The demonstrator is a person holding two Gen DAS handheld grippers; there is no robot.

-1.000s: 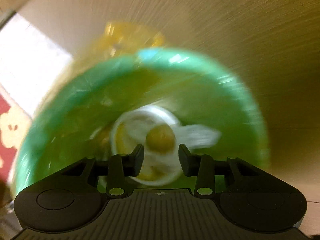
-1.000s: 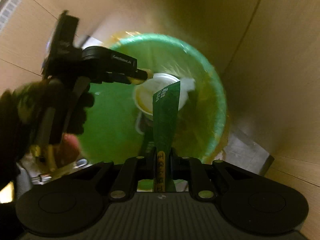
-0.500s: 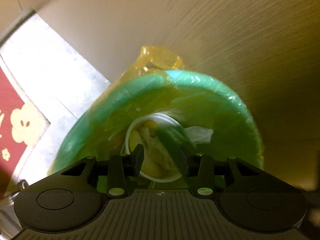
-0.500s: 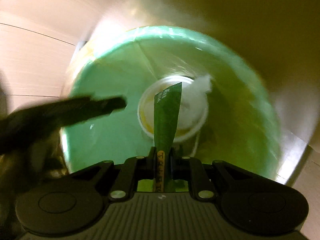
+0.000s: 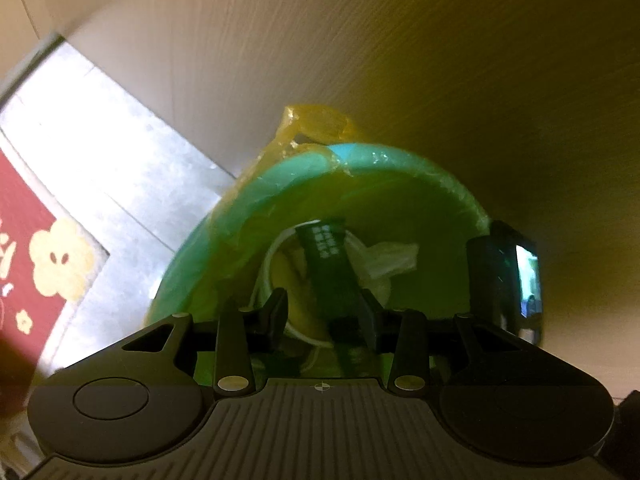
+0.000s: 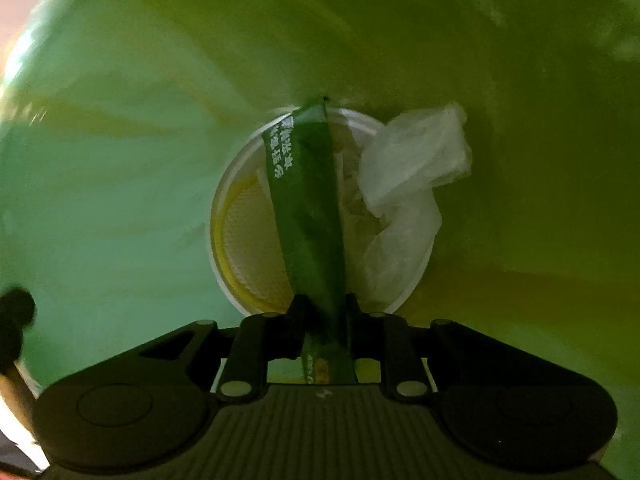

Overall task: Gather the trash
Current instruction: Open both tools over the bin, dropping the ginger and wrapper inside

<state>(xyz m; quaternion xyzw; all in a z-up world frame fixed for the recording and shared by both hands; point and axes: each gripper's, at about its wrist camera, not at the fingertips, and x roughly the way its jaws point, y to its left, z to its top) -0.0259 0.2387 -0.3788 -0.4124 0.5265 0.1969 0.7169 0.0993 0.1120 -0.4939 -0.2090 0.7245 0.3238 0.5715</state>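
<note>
A long dark green wrapper point(image 6: 310, 216) with white print stands between the right gripper point(image 6: 322, 308), whose jaws are opening, inside the green bin point(image 6: 100, 200) above a white cup point(image 6: 248, 248). Left gripper point(image 5: 322, 308) is spread, empty. Only the left view shows the red mat point(image 5: 36, 248) at left.

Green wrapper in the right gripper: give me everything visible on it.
The wrapper is a long, narrow, glossy dark-green sachet, foil-like, with pale printed characters near its far end and a yellow mark at the near end. It stands lengthwise between the fingers of the right gripper, whose jaws are opening; whether the pads still press it is unclear. It points down into the green bin, over a white cup and crumpled tissue. Contact with the cup can't be told.
</note>
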